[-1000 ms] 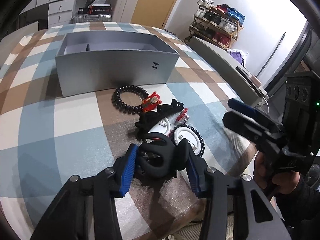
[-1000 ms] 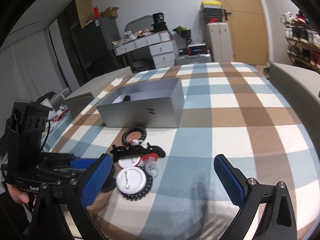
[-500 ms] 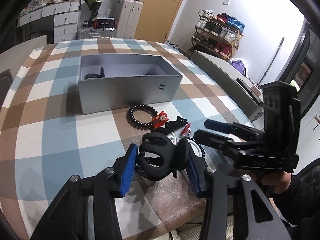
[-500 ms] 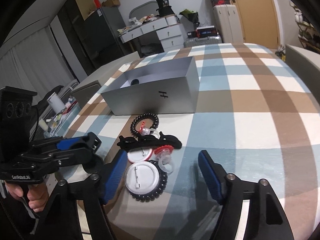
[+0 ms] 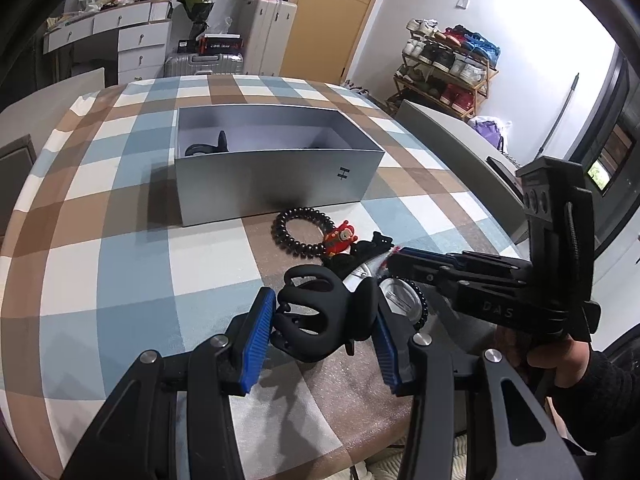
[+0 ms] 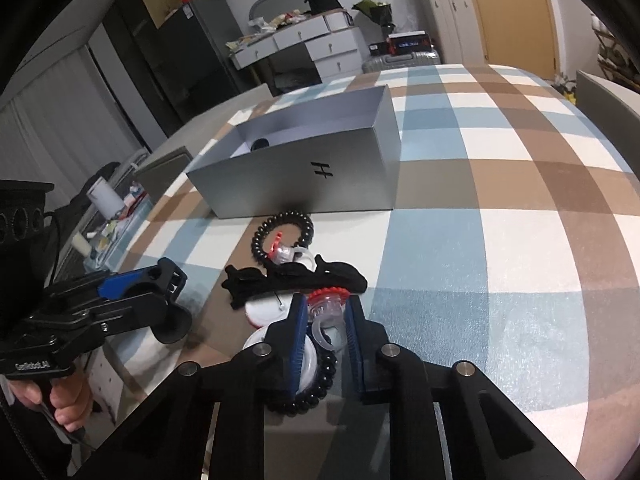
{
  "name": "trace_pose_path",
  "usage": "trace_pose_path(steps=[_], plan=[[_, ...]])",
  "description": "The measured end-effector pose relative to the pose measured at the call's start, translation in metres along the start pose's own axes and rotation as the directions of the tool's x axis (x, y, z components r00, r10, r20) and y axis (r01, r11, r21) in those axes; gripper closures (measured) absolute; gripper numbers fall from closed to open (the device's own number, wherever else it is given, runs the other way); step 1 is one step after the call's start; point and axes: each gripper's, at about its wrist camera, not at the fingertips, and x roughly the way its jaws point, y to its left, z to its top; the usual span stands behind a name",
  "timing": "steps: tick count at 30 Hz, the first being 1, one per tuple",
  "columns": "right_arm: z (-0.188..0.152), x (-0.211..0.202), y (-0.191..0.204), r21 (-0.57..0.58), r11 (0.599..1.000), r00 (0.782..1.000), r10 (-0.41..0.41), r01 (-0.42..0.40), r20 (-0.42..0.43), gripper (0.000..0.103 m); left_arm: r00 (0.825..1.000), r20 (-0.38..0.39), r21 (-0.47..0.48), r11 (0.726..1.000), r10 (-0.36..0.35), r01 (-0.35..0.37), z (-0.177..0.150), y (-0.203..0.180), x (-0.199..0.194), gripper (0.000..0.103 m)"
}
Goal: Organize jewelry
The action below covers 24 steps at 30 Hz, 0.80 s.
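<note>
My left gripper (image 5: pixel 323 320) is shut on a black claw hair clip (image 5: pixel 316 304), held just above the checked tablecloth. To its right, my right gripper (image 6: pixel 326 302) is shut on a small clear plastic trinket with a red toothed rim (image 6: pixel 325 326), down in the pile. That pile holds a long black hair clip (image 6: pixel 296 276), a black spiral hair tie (image 6: pixel 282 236), a red figure charm (image 5: pixel 340 236) and a white round badge ringed by black beads (image 6: pixel 310 376). Behind stands an open grey box (image 5: pixel 276 176) with a dark item (image 5: pixel 208 146) inside.
The table's near edge runs just under both grippers. Grey chair backs (image 5: pixel 448 136) flank the table on the right. A side surface with bottles (image 6: pixel 108 208) lies to the left. Drawers, suitcases and a shoe rack (image 5: pixel 448 68) stand further back.
The right gripper's jaws went from wide open to shut on the clear trinket as it came down over the pile. The left gripper kept its hold on the claw clip.
</note>
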Motion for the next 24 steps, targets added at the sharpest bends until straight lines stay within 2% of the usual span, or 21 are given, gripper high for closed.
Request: trace_pose_path(steps=[13, 19, 24], plan=[[0.008, -0.026, 0.003, -0.006, 1.000, 0.992, 0.001, -0.001, 0.124, 0.088, 0.999, 0.032, -0.028, 0.999, 0.042, -0.041, 0.007, 0.005, -0.005, 0.062], [0.024, -0.032, 0.011, -0.029, 0.999, 0.984, 0.021, -0.016, 0.177, 0.088, 0.999, 0.031, -0.075, 0.997, 0.029, -0.026, 0.017, 0.014, -0.005, 0.062], [0.042, -0.032, 0.018, -0.049, 0.998, 0.978, 0.050, -0.041, 0.205, 0.088, 0.997, 0.062, -0.093, 0.995, 0.052, -0.047, 0.026, 0.020, -0.009, 0.062]])
